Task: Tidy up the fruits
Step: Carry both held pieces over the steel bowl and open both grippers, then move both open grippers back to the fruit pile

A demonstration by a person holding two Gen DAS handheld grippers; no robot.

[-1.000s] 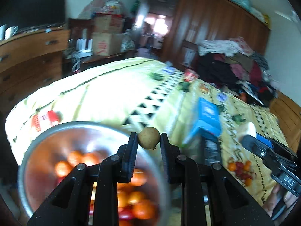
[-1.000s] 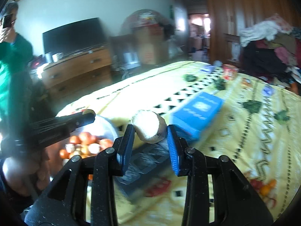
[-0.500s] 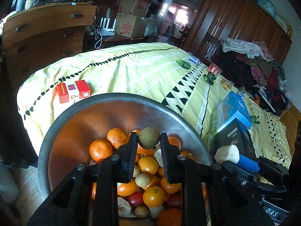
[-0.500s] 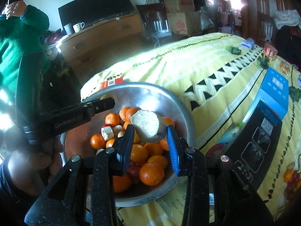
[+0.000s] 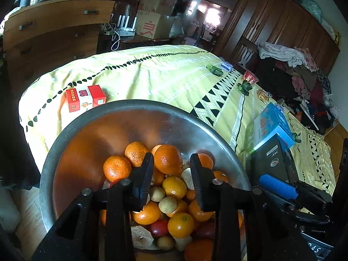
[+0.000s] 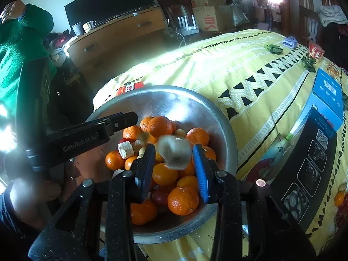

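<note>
A big metal bowl (image 5: pixel 87 130) holds several oranges, small pale round fruits and red ones; it also shows in the right wrist view (image 6: pixel 195 106). My left gripper (image 5: pixel 171 169) is open and empty just above the pile, an orange (image 5: pixel 168 158) showing between its fingers. My right gripper (image 6: pixel 174 154) is open over the bowl; a pale fruit piece (image 6: pixel 175 154), blurred, sits loose between its fingers without touching either pad. The left gripper (image 6: pixel 121 119) reaches in from the left in that view.
The bowl rests on a yellow patterned cloth (image 5: pixel 152 71). A red box (image 5: pixel 86 97) lies behind the bowl. A black box (image 5: pixel 274 163) and a blue box (image 5: pixel 271 121) stand to its right. A person in green (image 6: pixel 19 43) stands at far left.
Both grippers moved down over the bowl and opened. The small brown fruit has left my left gripper. The pale piece has come free of my right gripper's pads.
</note>
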